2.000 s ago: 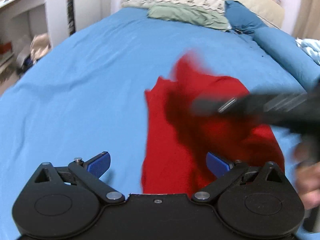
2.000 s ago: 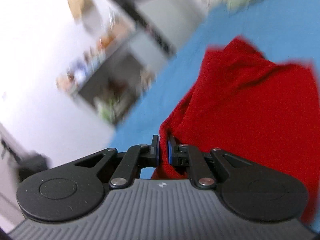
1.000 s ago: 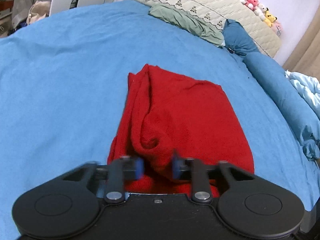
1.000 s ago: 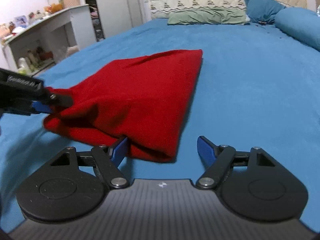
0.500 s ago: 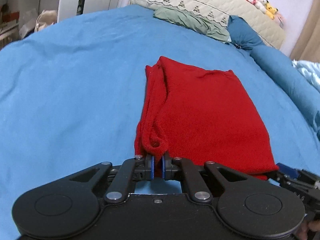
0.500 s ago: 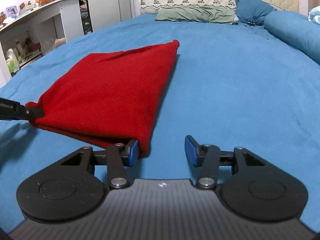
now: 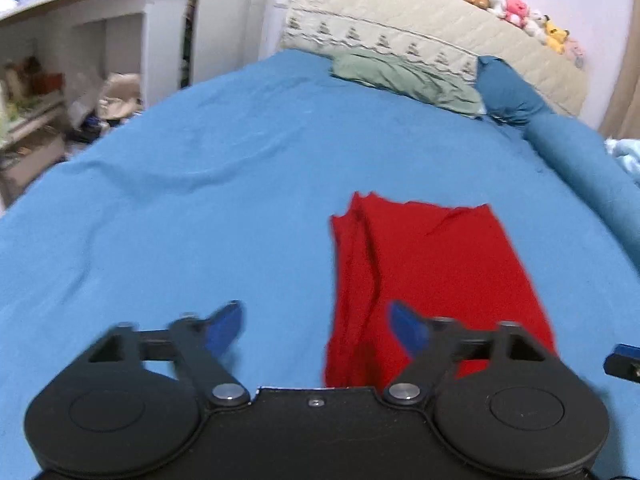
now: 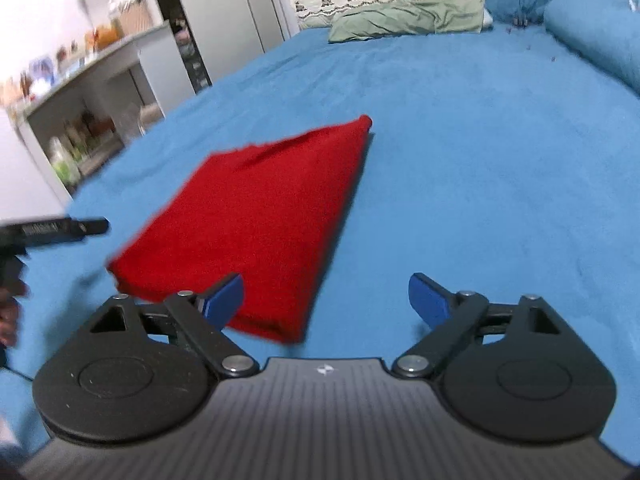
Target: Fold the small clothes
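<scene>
Now | red garment [image 7: 436, 264] laid folded flat on blue bedsheet [image 7: 200, 208], well short of green pillow [image 7: 404, 76] | left gripper [image 7: 316, 326] and right gripper [image 8: 326, 296] just spread wide, nothing pinched | fold judged done, maybe one more halving left

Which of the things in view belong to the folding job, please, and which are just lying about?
Part of the job:
- red garment, folded flat on the blue bedsheet
- left claw, jaws just opened, nothing between the pads
- right claw, likewise open

Just lying about:
- green pillow
- blue bolster
- plush toys
- shelf clutter
</scene>
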The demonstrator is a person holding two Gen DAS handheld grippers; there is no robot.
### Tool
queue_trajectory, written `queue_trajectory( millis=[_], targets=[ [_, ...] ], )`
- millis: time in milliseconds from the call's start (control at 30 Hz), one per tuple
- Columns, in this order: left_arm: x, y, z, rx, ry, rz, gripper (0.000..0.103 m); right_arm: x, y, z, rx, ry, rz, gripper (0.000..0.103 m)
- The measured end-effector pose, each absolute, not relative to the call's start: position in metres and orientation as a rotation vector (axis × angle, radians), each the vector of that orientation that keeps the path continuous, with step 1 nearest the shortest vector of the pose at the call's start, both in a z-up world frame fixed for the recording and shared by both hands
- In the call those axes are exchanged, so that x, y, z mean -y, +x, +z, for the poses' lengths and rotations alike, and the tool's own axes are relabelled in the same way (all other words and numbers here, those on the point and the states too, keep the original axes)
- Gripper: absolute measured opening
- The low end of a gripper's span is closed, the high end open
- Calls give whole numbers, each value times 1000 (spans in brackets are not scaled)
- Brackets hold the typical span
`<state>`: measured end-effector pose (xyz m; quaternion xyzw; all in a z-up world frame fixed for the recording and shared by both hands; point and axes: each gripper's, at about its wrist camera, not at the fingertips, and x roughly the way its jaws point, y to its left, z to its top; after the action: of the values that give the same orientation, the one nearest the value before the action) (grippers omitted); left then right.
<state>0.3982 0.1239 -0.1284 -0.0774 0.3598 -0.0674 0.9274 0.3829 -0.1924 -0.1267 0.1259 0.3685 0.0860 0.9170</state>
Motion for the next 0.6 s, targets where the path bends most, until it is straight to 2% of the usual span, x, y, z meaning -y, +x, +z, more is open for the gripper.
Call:
queue_trajectory(
  millis=[200, 367, 533, 600],
  targets=[
    [-109, 455, -144, -779, -185, -215, 97, 212, 444, -137, -839, 470, 115, 103],
    [-106, 471, -158, -823, -216, -259, 95, 210, 475, -162, -852, 522, 141, 103],
    [-101, 481, -173, -872, -266, -280, 83, 207, 490, -185, -872, 598, 168, 99],
    [-99, 485, -177, -885, -295, -276, 81, 200, 493, -188, -874, 565, 167, 98]
  ],
)
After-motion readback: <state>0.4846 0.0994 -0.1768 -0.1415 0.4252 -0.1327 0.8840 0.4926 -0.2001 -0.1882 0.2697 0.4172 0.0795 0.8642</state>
